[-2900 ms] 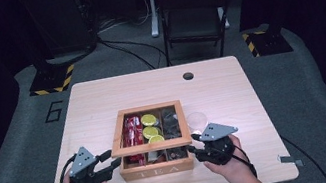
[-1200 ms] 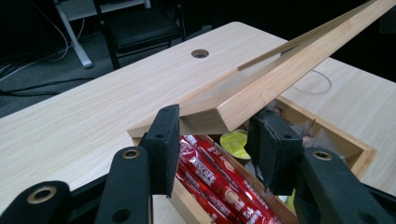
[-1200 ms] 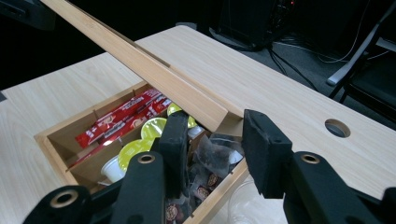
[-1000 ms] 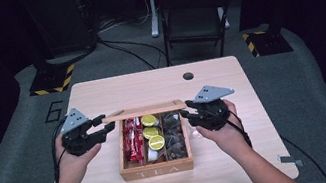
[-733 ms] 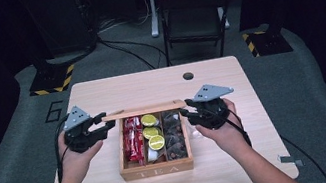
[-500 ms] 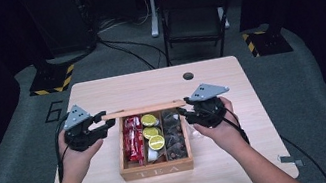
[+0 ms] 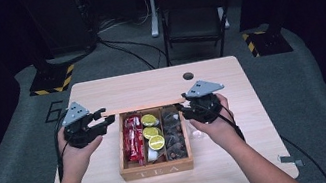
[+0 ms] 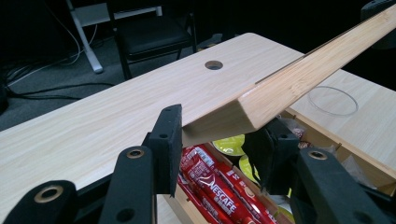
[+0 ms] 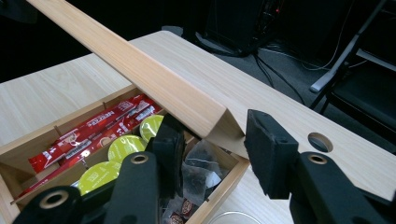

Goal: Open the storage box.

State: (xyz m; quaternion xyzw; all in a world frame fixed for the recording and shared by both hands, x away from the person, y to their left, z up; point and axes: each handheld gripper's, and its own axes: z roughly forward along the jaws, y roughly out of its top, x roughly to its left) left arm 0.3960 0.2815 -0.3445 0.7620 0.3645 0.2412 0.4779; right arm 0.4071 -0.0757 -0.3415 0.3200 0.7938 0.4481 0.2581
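Note:
A wooden tea box [image 7: 157,168] sits mid-table with its hinged lid [image 7: 148,106] swung up along the far side. Inside lie red Nescafe sachets [image 7: 133,137], lime-green pods [image 7: 152,133] and dark tea bags [image 7: 174,130]. My left gripper [image 7: 105,118] is shut on the lid's left corner, and the lid [image 8: 303,74] runs away from the left gripper [image 8: 217,140] toward the other hand. My right gripper [image 7: 183,109] holds the lid's right corner. In the right gripper view the lid [image 9: 140,65] ends between the right gripper [image 9: 215,144] jaws, above the sachets [image 9: 88,128].
A clear round ring [image 8: 332,100] lies on the table right of the box. A cable hole [image 7: 188,75] sits near the table's far edge. A black chair [image 7: 195,14] and floor cables stand beyond the table.
Since 2.9 s ago both grippers have carried the lid up from the near side to the far side of the box. Over the last second they have barely moved.

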